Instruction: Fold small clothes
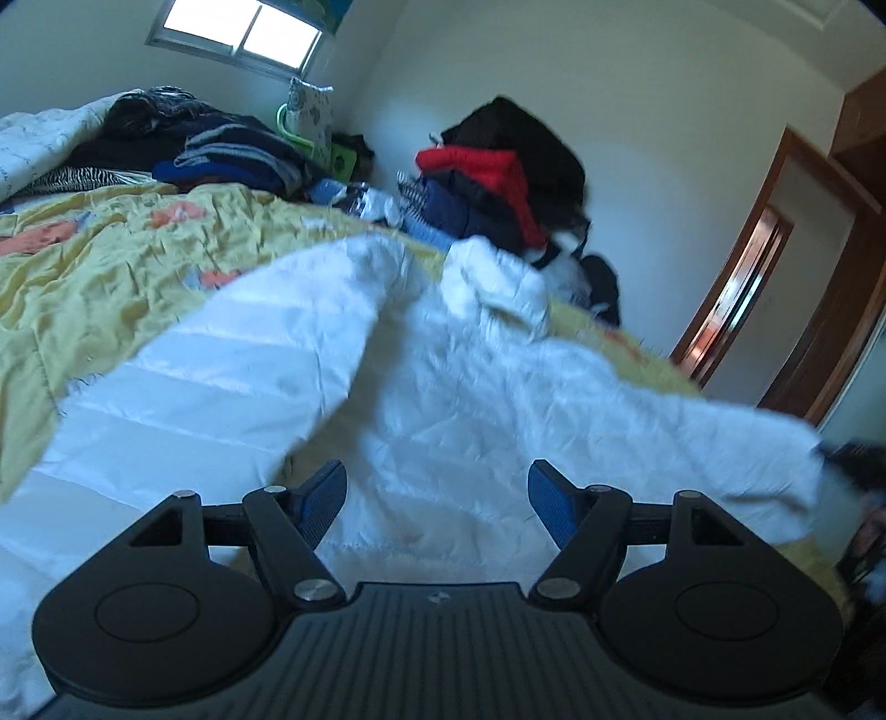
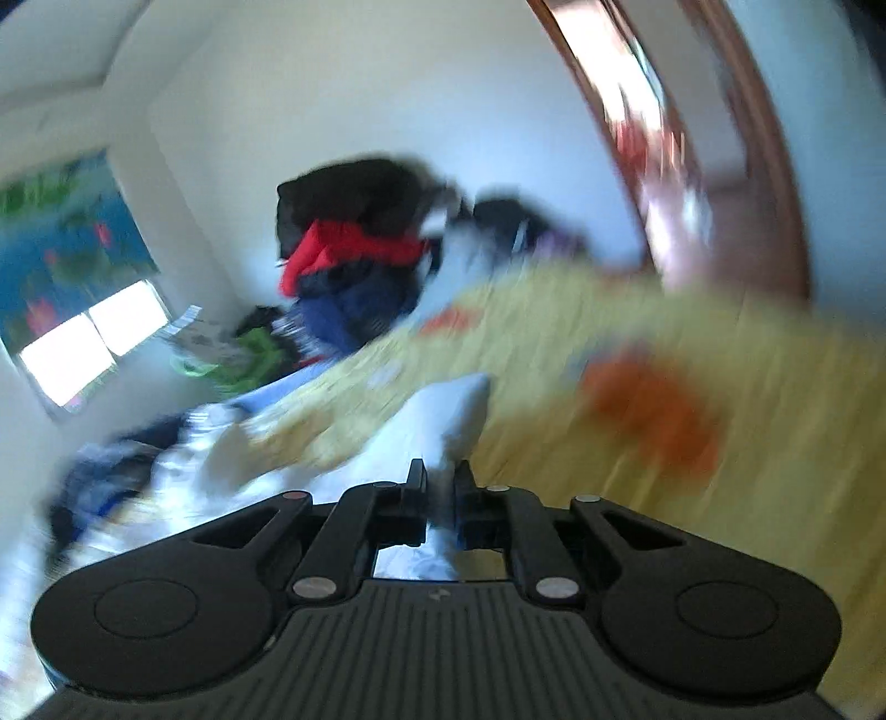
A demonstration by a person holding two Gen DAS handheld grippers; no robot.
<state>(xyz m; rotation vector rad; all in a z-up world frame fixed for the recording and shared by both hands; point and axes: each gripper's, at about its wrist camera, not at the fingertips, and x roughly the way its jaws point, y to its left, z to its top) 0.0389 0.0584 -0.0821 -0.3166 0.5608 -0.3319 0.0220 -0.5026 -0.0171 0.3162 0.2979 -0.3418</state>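
Observation:
A white quilted jacket (image 1: 443, 376) lies spread on the yellow bedspread (image 1: 111, 266), its left part folded over the middle and one sleeve stretched out to the right. My left gripper (image 1: 437, 493) hovers just above the jacket's near part, its blue pads wide apart with nothing between them. In the blurred right wrist view, my right gripper (image 2: 440, 482) is shut on a strip of the white jacket (image 2: 443, 415), which runs up from between the black fingers over the yellow bedspread (image 2: 692, 443). At the far right of the left wrist view a dark blurred shape (image 1: 853, 459) meets the sleeve's end.
Piles of dark, striped and blue clothes (image 1: 221, 149) lie at the bed's far side. A heap with a red jacket (image 1: 487, 171) and black garments stands against the wall. A window (image 1: 243, 33) is at the upper left and a wooden door frame (image 1: 775, 288) on the right.

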